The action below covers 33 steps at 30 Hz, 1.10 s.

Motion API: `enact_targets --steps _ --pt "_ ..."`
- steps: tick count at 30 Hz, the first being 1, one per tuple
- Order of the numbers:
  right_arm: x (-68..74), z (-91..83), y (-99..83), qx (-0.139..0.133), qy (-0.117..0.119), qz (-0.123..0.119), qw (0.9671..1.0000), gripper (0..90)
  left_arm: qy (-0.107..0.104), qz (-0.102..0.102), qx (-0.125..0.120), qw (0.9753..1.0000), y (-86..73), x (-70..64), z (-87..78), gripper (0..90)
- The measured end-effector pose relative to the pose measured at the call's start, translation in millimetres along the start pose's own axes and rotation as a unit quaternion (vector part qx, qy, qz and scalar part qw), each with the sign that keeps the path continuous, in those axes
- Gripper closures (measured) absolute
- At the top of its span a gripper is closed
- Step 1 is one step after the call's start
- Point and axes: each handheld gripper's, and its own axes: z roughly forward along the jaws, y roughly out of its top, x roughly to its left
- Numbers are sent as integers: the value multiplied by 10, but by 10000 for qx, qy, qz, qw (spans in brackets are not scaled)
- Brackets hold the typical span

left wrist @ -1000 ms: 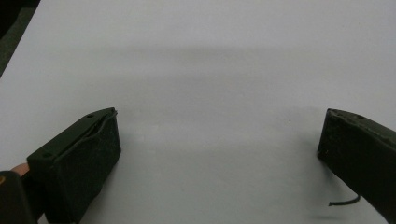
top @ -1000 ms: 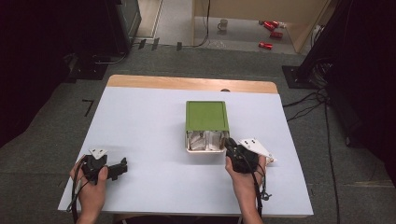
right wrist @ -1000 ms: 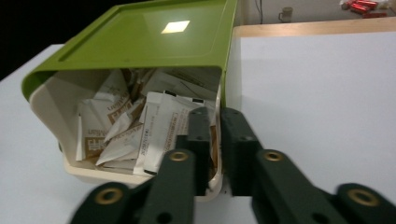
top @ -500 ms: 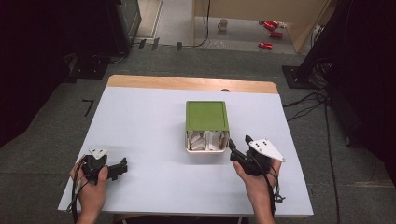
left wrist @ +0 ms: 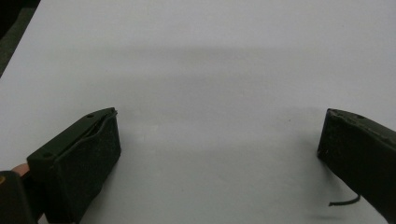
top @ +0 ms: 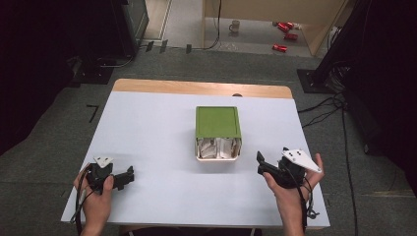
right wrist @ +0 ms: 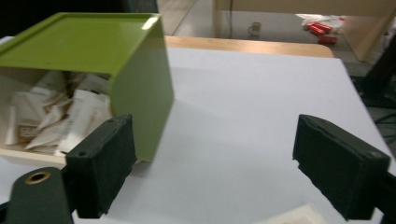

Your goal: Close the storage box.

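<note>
A green box (top: 218, 121) stands mid-table with its white drawer (top: 218, 149) pulled out toward me; the drawer holds several pale paper packets. In the right gripper view the green box (right wrist: 93, 42) rises at the left above the drawer (right wrist: 42, 119) and its packets. My right gripper (top: 259, 163) is held just right of the drawer and a little nearer to me. It is open, with bare table between its jaws (right wrist: 212, 154). My left gripper (top: 131, 176) rests near the front left of the table. It stands open too, with nothing between its jaws (left wrist: 219, 135).
The white table (top: 157, 128) has a wooden strip along its far edge (top: 196, 87). A flat pale edge (right wrist: 289, 217) shows low in the right gripper view, under the jaws. On the floor beyond the table are a mug (top: 235, 25), red cans (top: 285, 29) and cables.
My right gripper has drawn back from the drawer's front toward the near right of the table. The left gripper and the box have stayed put.
</note>
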Motion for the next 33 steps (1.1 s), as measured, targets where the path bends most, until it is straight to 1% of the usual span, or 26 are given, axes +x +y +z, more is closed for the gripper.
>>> enact_targets --steps 4,9,13,15,20,25,33 --pt "-109 -13 -38 79 6 31 10000 138 -1 0 0 10000 0 0 0 0" --pt "-247 -31 -119 157 -127 15 9998 138 0 -1 -1 10000 0 0 0 0" --pt "-354 -38 -184 246 -237 77 9994 138 -1 -1 -1 10000 0 0 0 0" --pt "-404 -41 -217 282 -296 61 9991 138 0 -1 -1 10000 0 0 0 0" --pt "-515 -41 -300 368 -415 48 9984 138 0 -1 -2 10000 -1 0 0 0" --pt "-617 -34 -385 482 -507 94 9975 138 0 -2 -3 10000 -1 0 0 0" --pt "-752 -3 -525 656 -653 65 9957 138 2 4 -2 10000 -1 1 -1 0"
